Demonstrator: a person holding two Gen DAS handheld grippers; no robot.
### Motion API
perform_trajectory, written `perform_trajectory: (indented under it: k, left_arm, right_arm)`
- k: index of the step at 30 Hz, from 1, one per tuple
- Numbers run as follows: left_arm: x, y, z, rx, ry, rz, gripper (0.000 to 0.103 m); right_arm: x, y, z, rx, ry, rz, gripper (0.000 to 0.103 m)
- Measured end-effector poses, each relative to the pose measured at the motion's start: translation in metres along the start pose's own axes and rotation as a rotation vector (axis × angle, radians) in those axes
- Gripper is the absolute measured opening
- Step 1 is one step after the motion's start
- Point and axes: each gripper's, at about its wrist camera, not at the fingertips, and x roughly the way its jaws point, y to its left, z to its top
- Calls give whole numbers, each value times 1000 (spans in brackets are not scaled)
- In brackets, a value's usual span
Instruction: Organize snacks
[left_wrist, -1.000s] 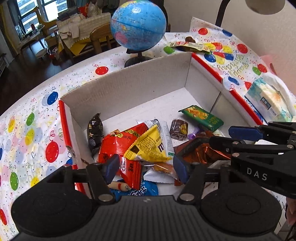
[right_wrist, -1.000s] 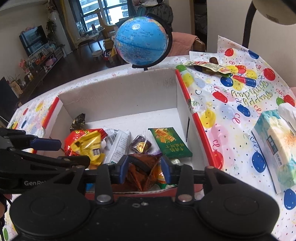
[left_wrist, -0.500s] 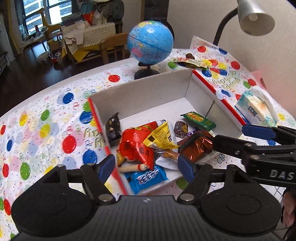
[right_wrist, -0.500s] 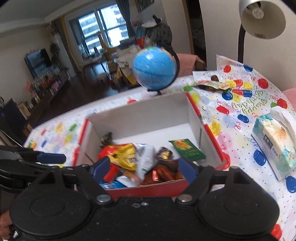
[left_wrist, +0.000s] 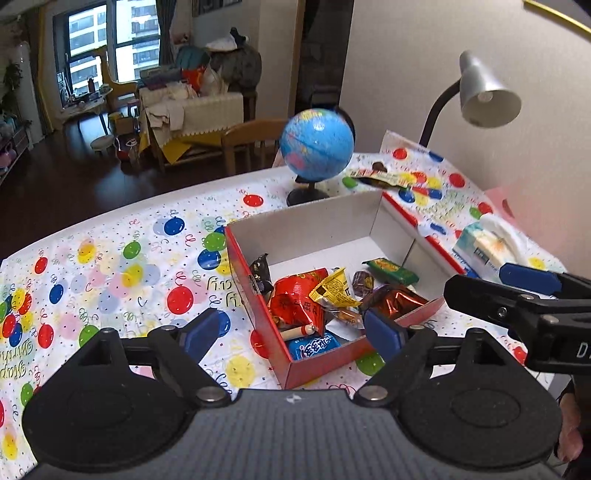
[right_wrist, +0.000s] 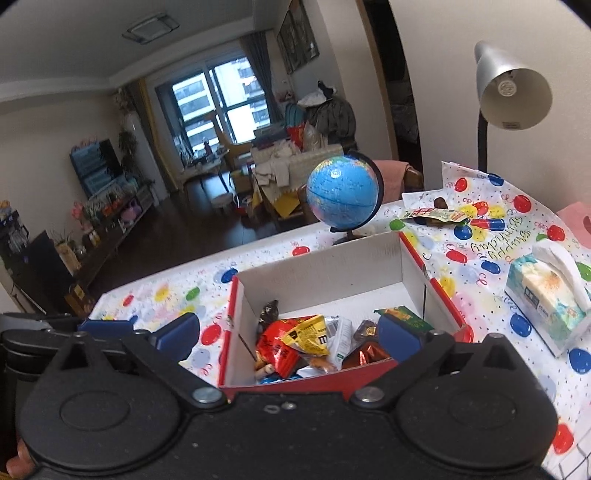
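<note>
A red cardboard box with a white inside (left_wrist: 314, 229) (right_wrist: 321, 277) stands on the balloon-print tablecloth. It holds several snacks: a red bag (left_wrist: 295, 299) (right_wrist: 277, 343), a yellow packet (left_wrist: 334, 290), a green bar (left_wrist: 391, 269) (right_wrist: 404, 317), a shiny brown wrapper (left_wrist: 395, 299) and a blue pack (left_wrist: 314, 345). My left gripper (left_wrist: 293, 332) is open and empty, held above the box's near corner. My right gripper (right_wrist: 290, 332) is open and empty, above the box's near wall. It also shows at the right of the left wrist view (left_wrist: 517, 295).
A blue globe (left_wrist: 317, 151) (right_wrist: 343, 195) stands behind the box. A snack wrapper (left_wrist: 384, 177) (right_wrist: 432, 214) lies at the table's far side. A tissue pack (left_wrist: 487, 251) (right_wrist: 546, 299) lies right of the box. A grey desk lamp (left_wrist: 487, 96) (right_wrist: 513, 92) hangs over the right side.
Both grippers have pulled up and back from inside the box. The right gripper's fingers, close together over the snacks a second ago, have spread wide. The snacks stay in the box.
</note>
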Motion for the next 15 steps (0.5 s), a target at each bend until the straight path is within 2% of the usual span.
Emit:
perform_trajectory:
  k: [3, 4, 15]
  left_arm:
    - [-13, 3, -6, -3, -15, -16, 94]
    - [-17, 4, -8, -5, -22, -16, 102]
    - [-49, 7, -29, -21, -53, -15, 103]
  right_arm:
    - [-11, 6, -6, 16, -26, 1, 103]
    - [-15, 8, -8, 14, -34, -3, 103]
    - [-47, 32, -28, -62, -122, -90, 103]
